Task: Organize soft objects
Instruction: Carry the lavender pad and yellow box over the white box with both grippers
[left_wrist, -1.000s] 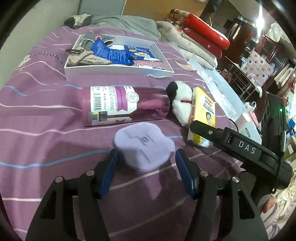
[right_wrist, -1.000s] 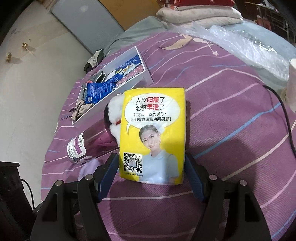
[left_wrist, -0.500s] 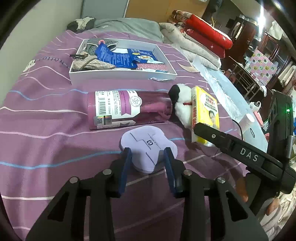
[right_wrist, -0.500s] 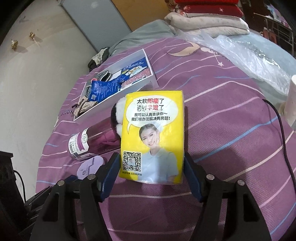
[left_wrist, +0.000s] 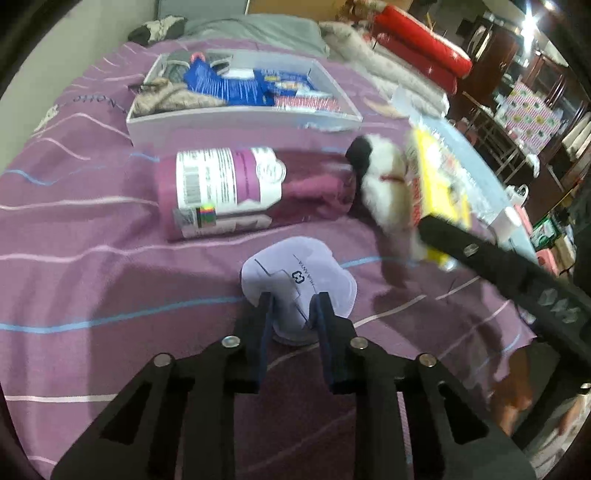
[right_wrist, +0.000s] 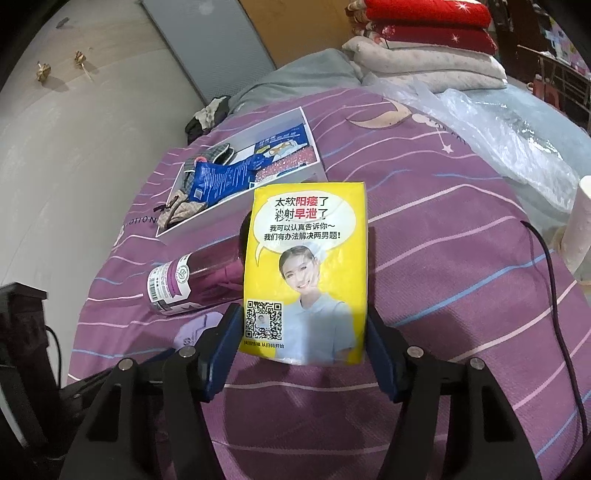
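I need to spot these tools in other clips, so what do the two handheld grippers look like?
Both match: the left gripper and the right gripper are matte black plastic with triangular cut-outs, silver round screw heads at the pivots, and dark blue pads lining the jaws. Seen from the left camera, the right one's side carries pale block lettering, too blurred to read. No sleeves show.

Home bedroom.
Purple striped bedsheet (right_wrist: 424, 192) underfoot; folded red quilts (right_wrist: 424, 22) stacked beyond it, wardrobe door (right_wrist: 207, 48) behind the bed.
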